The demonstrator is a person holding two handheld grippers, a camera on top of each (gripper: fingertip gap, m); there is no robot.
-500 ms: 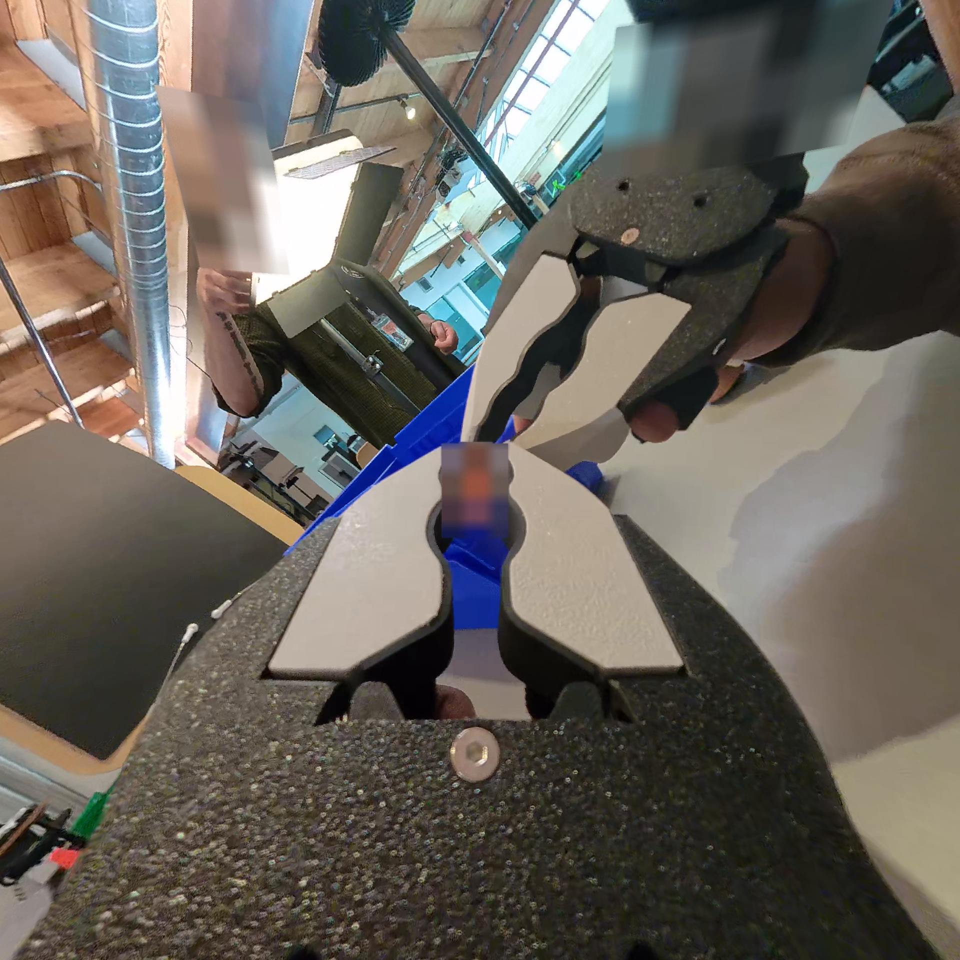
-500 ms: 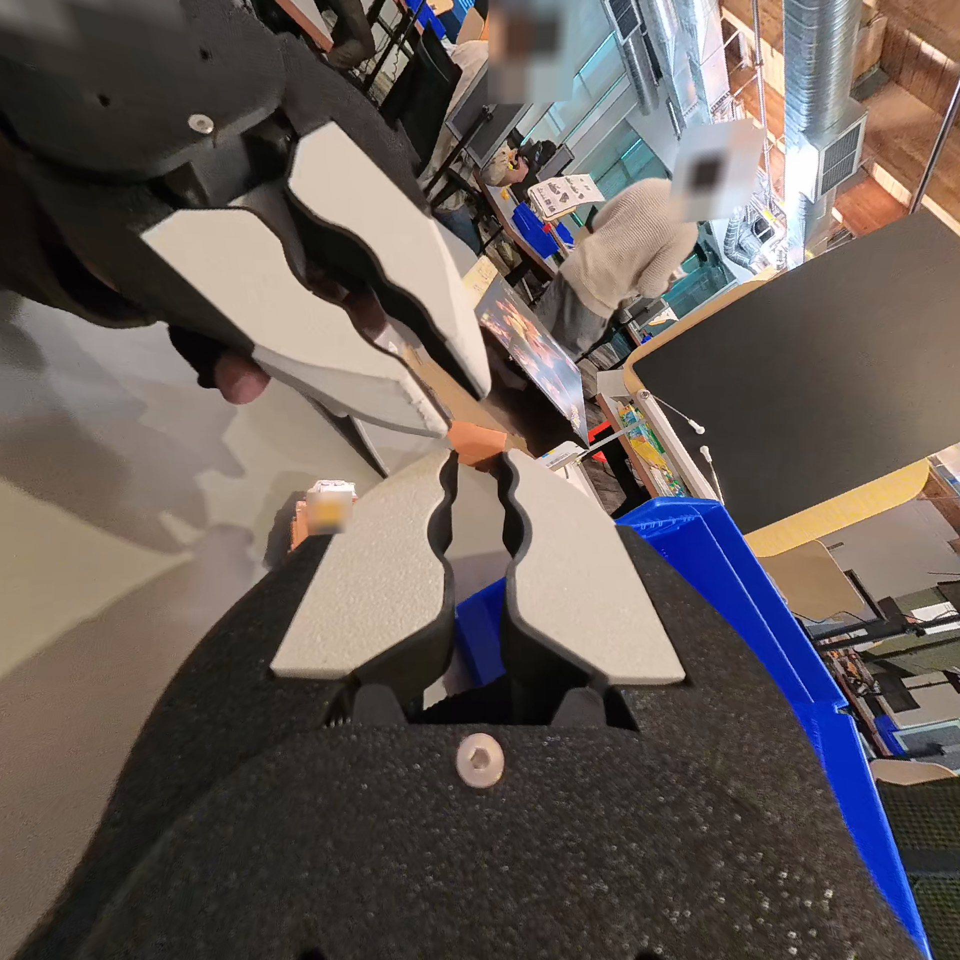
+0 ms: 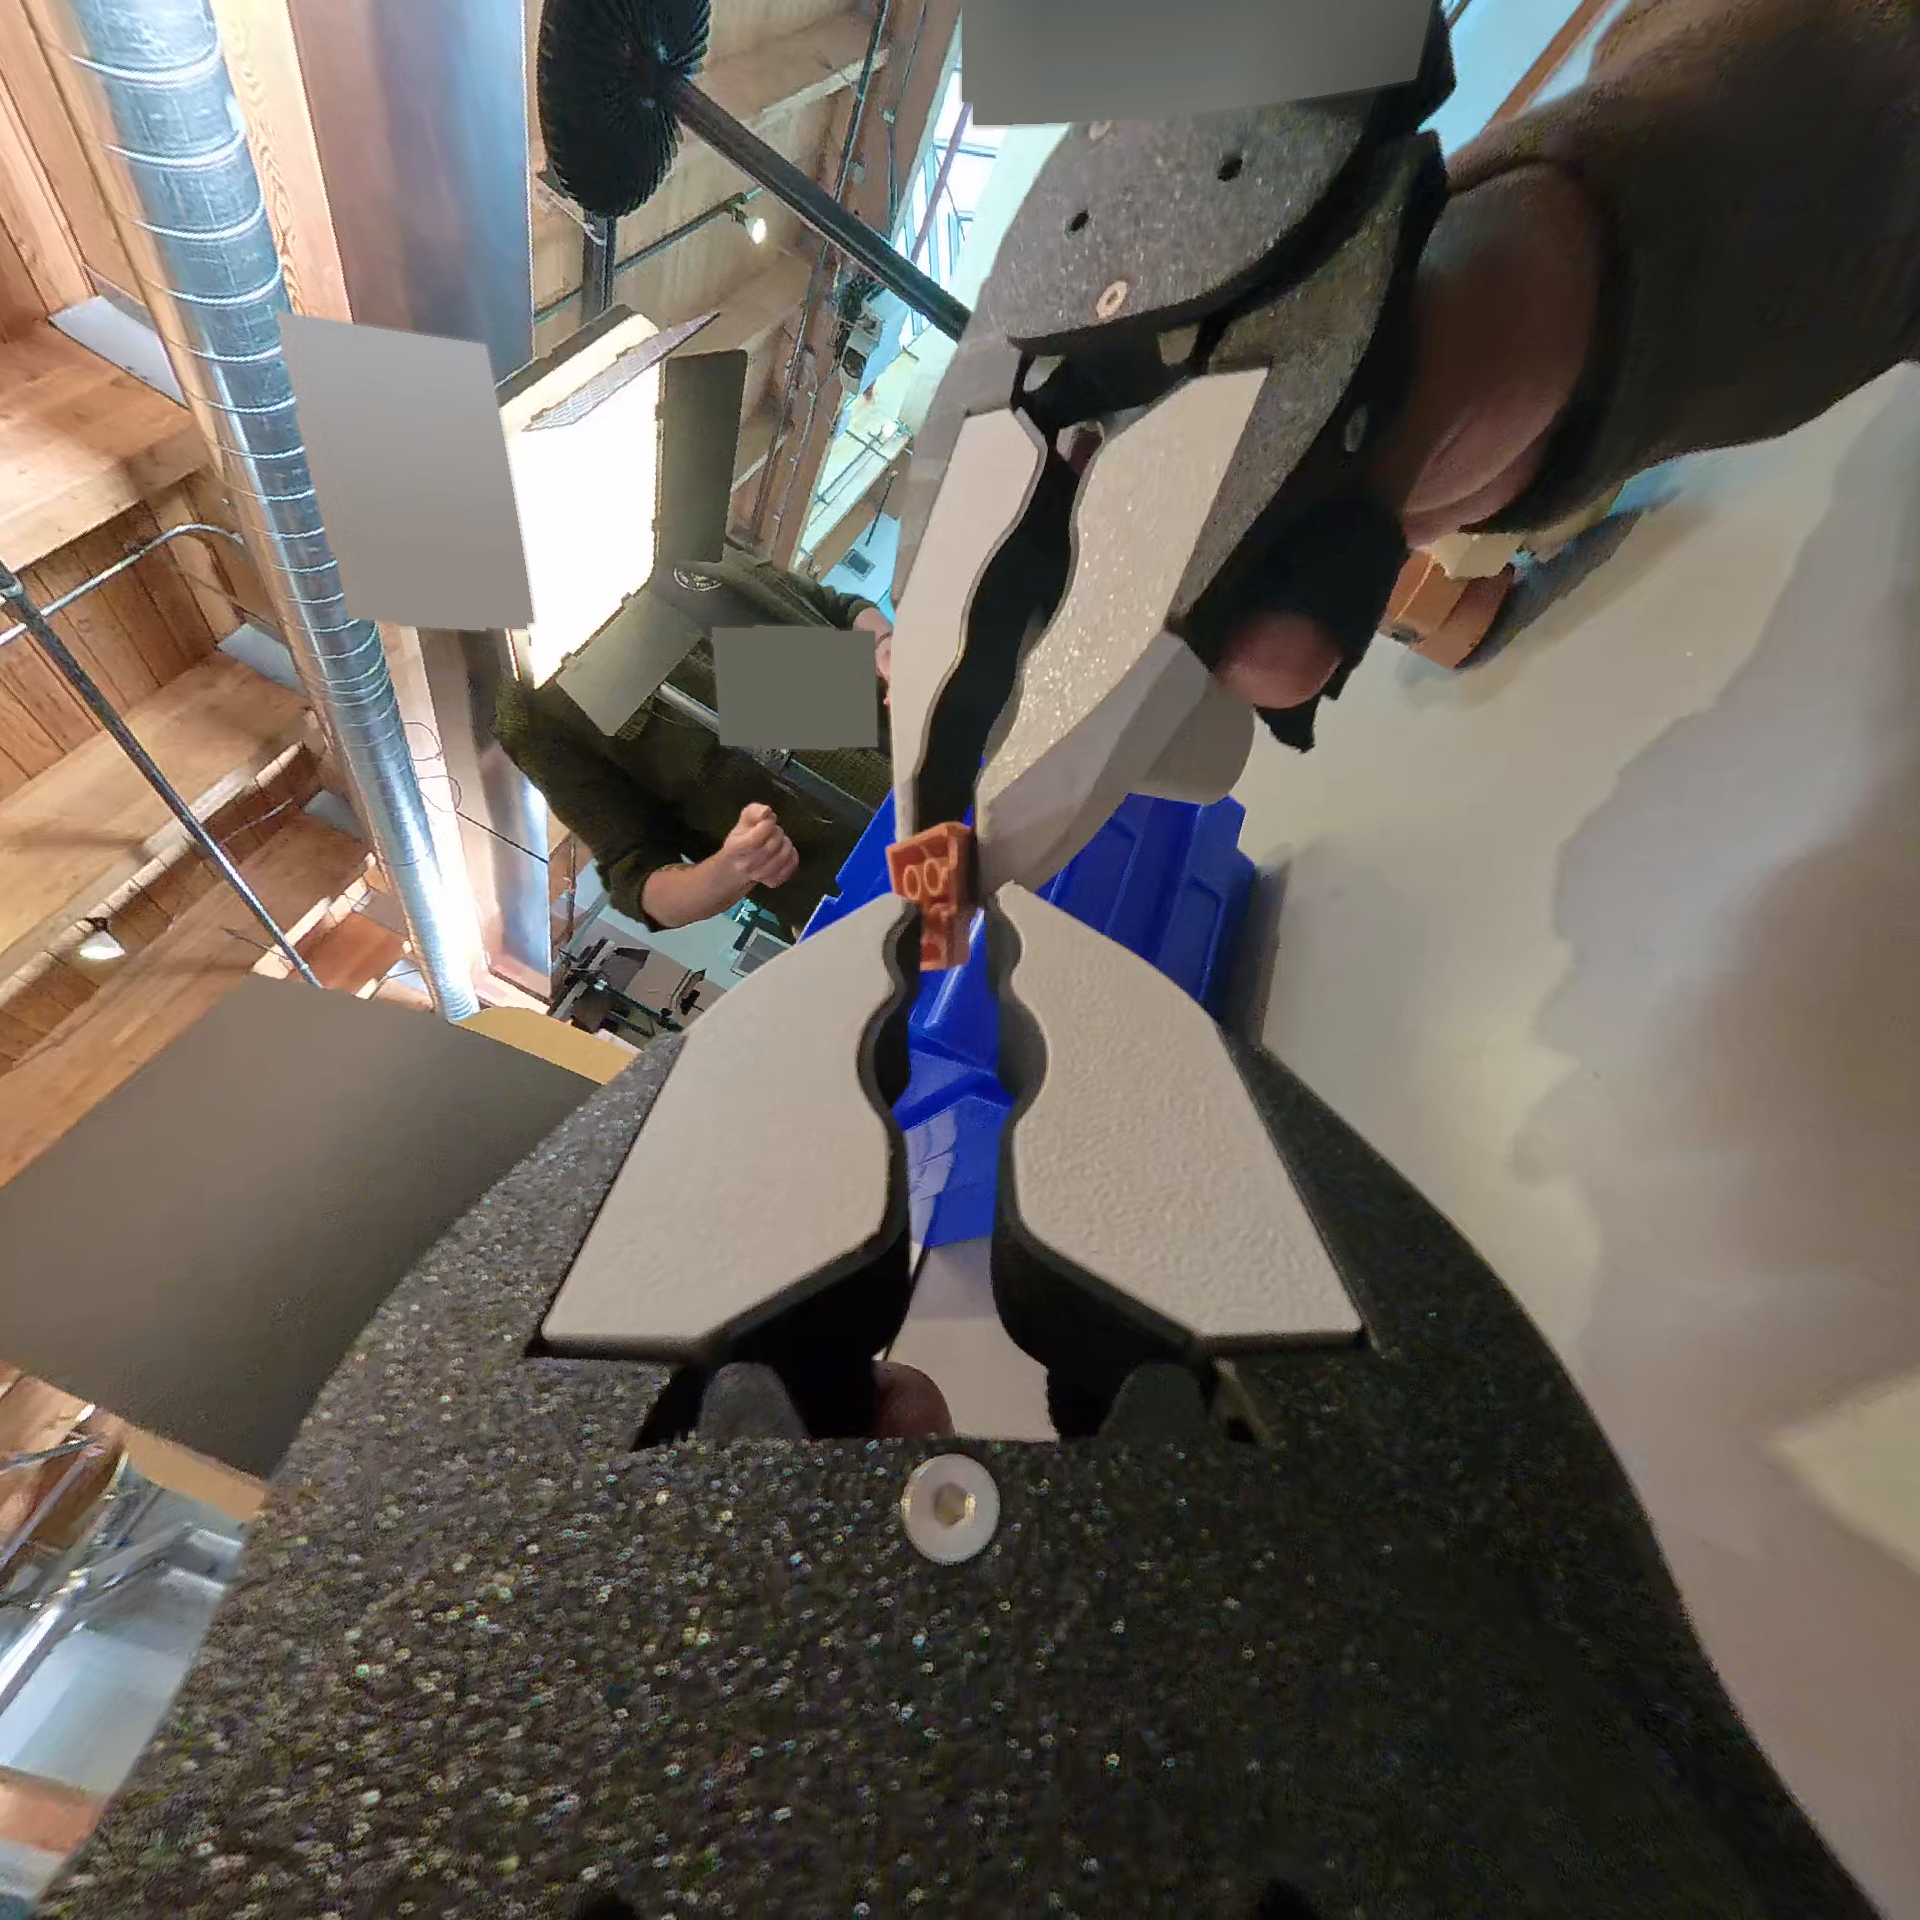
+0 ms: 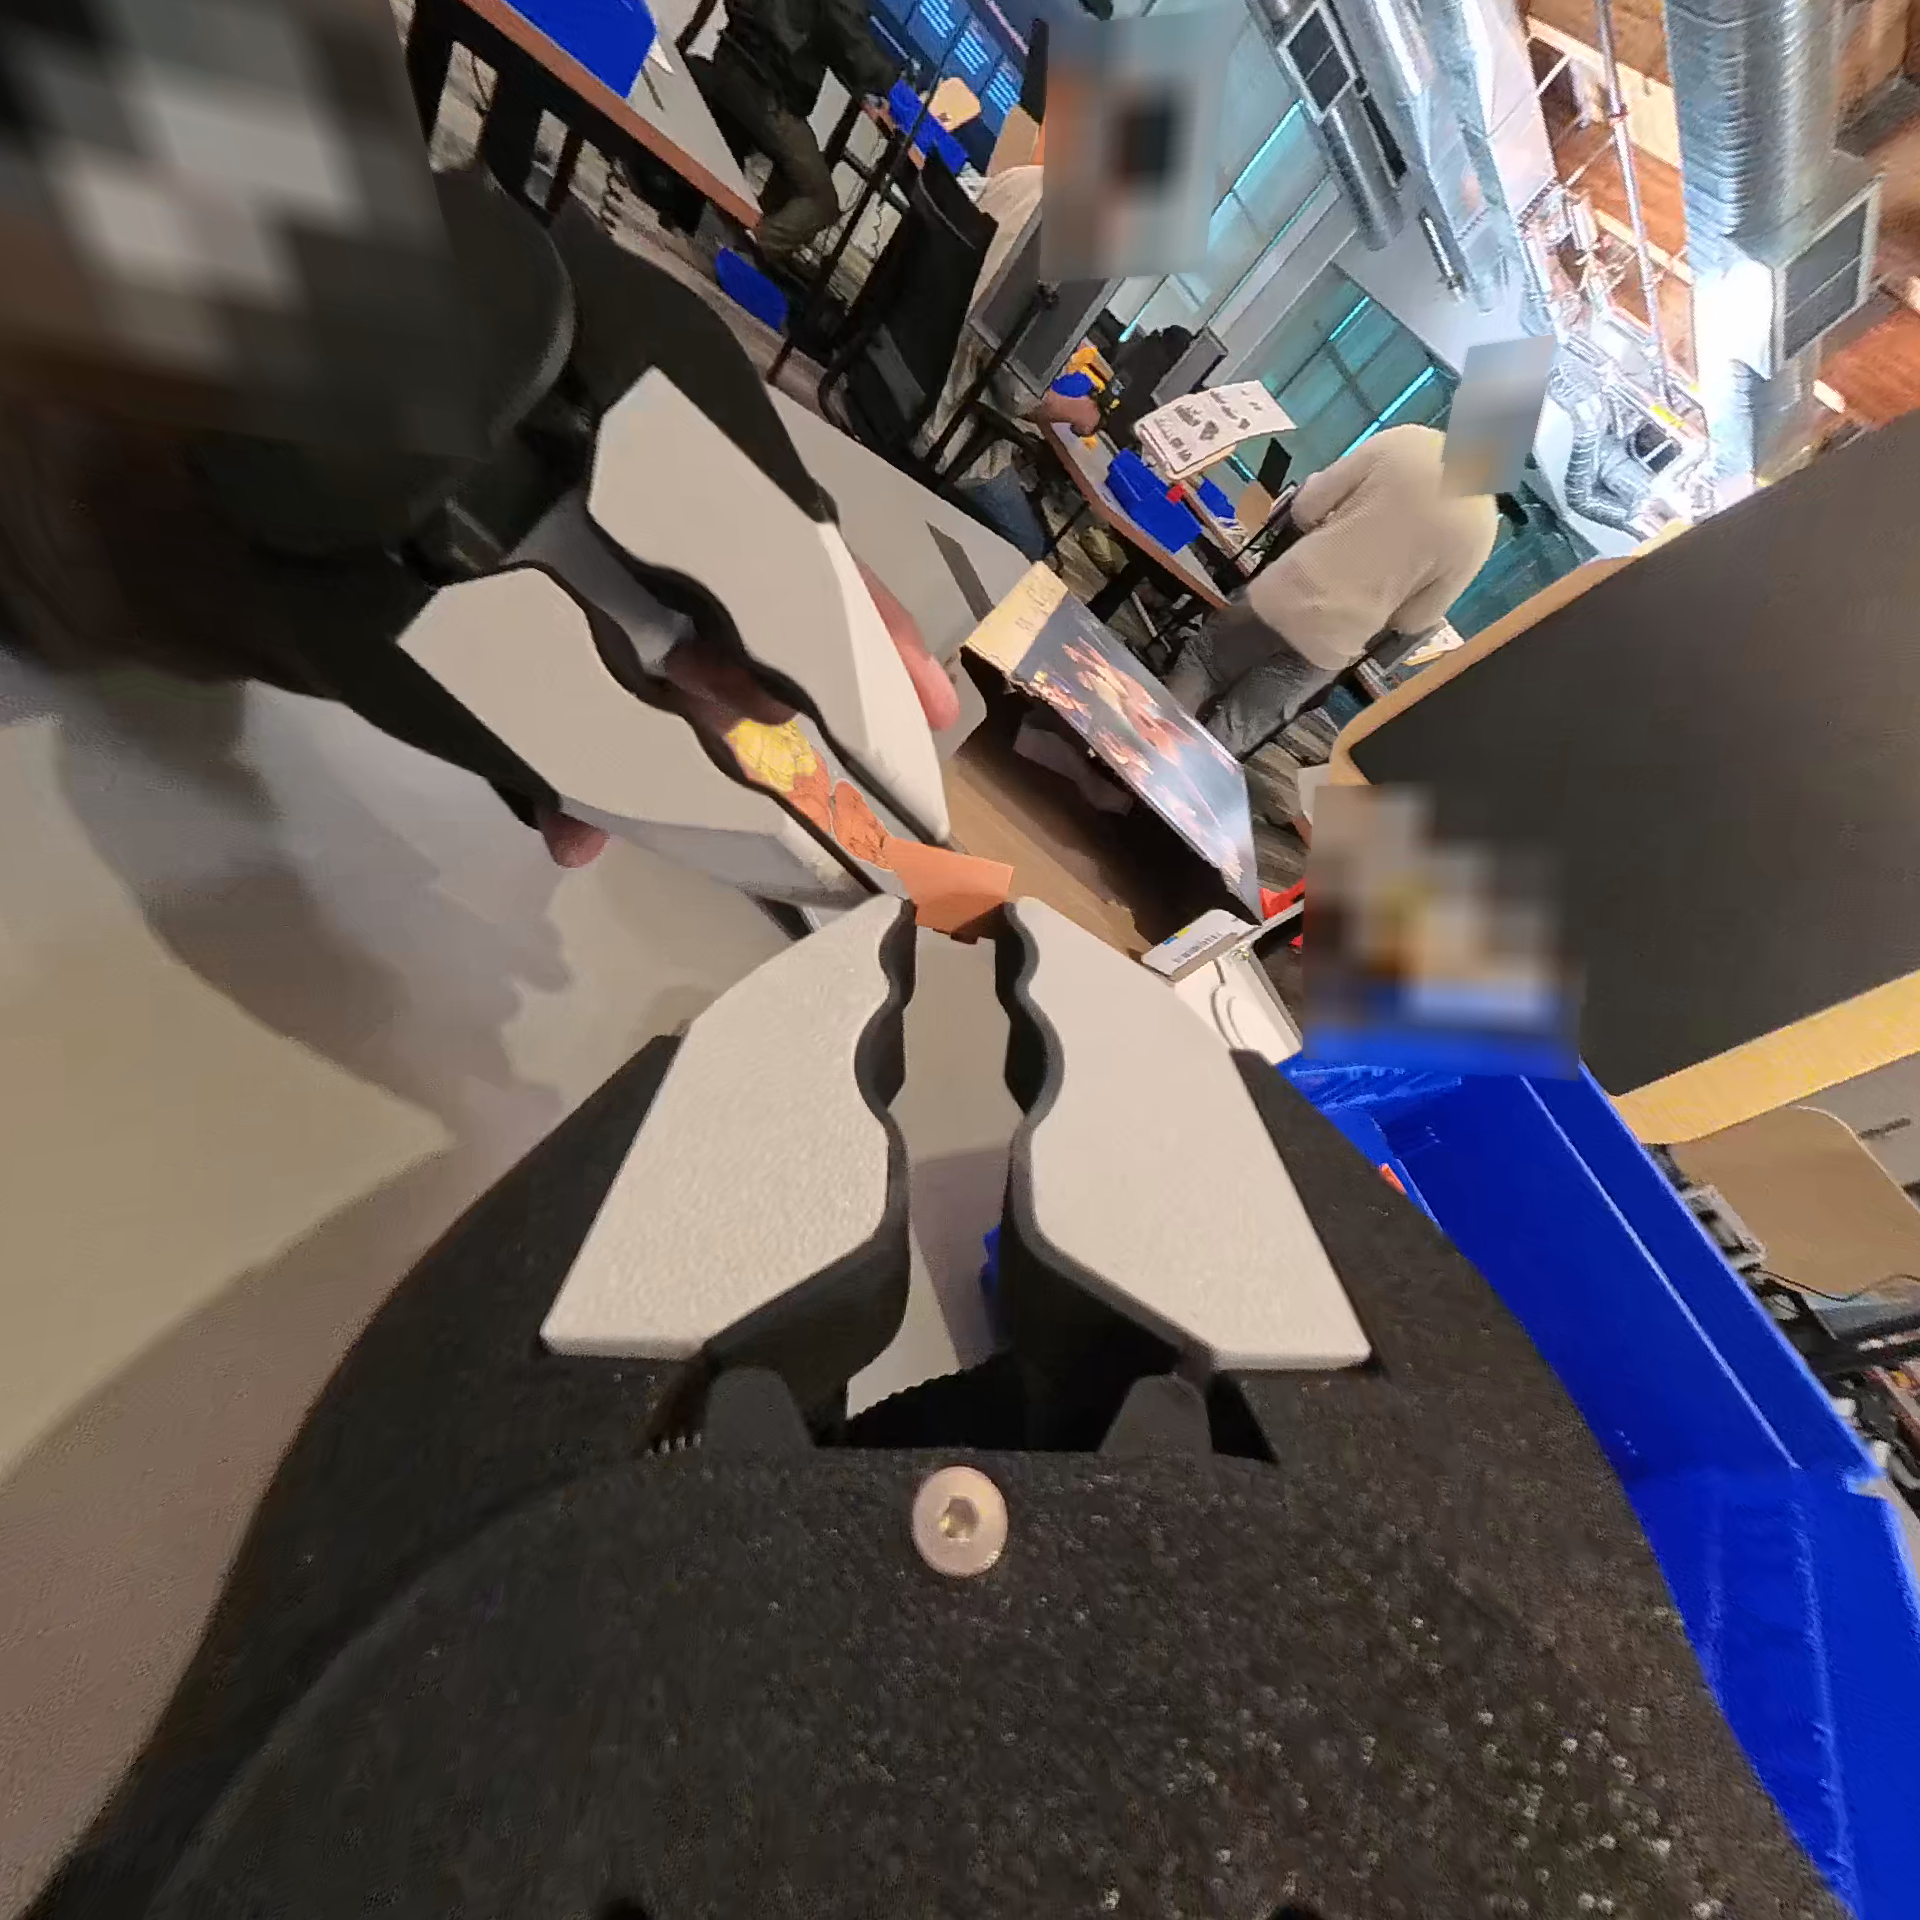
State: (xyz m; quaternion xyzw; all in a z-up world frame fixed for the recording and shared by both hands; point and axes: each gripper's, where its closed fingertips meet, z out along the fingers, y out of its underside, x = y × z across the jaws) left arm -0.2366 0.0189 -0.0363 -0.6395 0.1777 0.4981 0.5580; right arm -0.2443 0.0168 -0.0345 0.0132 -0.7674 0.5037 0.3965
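Note:
Both grippers are held in the air over a grey table [image 3: 1558, 935], tip to tip. In the left wrist view my left gripper [image 3: 948, 909] is shut on a small orange brick piece [image 3: 940, 943]. The right gripper [image 3: 951, 821] comes in from the upper right, shut on another orange brick [image 3: 925, 868] that shows its round underside. The two pieces touch. In the right wrist view my right gripper [image 4: 956, 914] is shut on the orange brick [image 4: 961, 885]. The left gripper [image 4: 904, 852] comes from the upper left with orange pieces [image 4: 852, 821] and a yellow bit [image 4: 774, 748] between its fingers.
A blue bin [image 3: 1143, 883] stands on the table just beyond the grippers; it also shows in the right wrist view [image 4: 1610, 1299]. An orange-brown object [image 3: 1444, 613] lies on the table behind the right hand. A flat picture box [image 4: 1132, 727], a black panel [image 4: 1662, 779] and people are farther off. Both grippers' tips are close together, under 4 cm apart.
The two grippers have turned and closed in on each other. The orange pieces at their tips now meet.

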